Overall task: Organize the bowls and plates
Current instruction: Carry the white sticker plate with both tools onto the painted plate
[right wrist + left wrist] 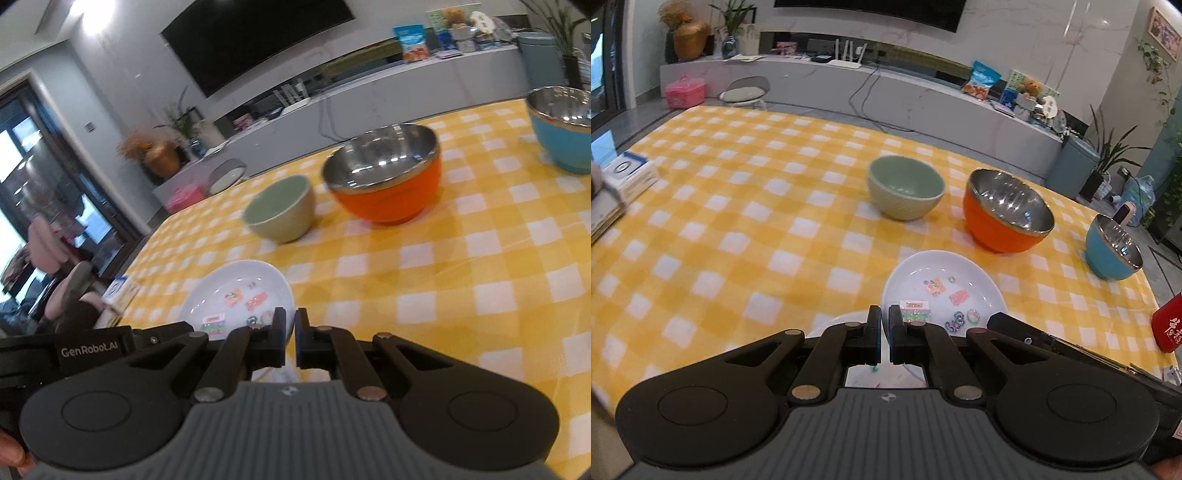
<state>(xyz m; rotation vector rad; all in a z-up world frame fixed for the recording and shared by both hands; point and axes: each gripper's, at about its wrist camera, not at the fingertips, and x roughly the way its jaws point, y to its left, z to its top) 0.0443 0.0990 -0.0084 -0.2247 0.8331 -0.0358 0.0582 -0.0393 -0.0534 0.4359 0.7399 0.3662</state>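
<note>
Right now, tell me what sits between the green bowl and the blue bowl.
The orange bowl stands between the green bowl and the blue bowl, apart from both on the checked cloth. The left wrist view shows all three in a row.

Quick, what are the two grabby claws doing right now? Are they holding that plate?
Left gripper: jaws shut on the rim of the white plate.
Right gripper: jaws shut on the same plate's opposite rim.

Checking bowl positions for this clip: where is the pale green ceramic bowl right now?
The pale green ceramic bowl stands upright on the yellow checked tablecloth, centre in the left wrist view, just left of the orange steel-lined bowl and beyond the white plate.
</note>
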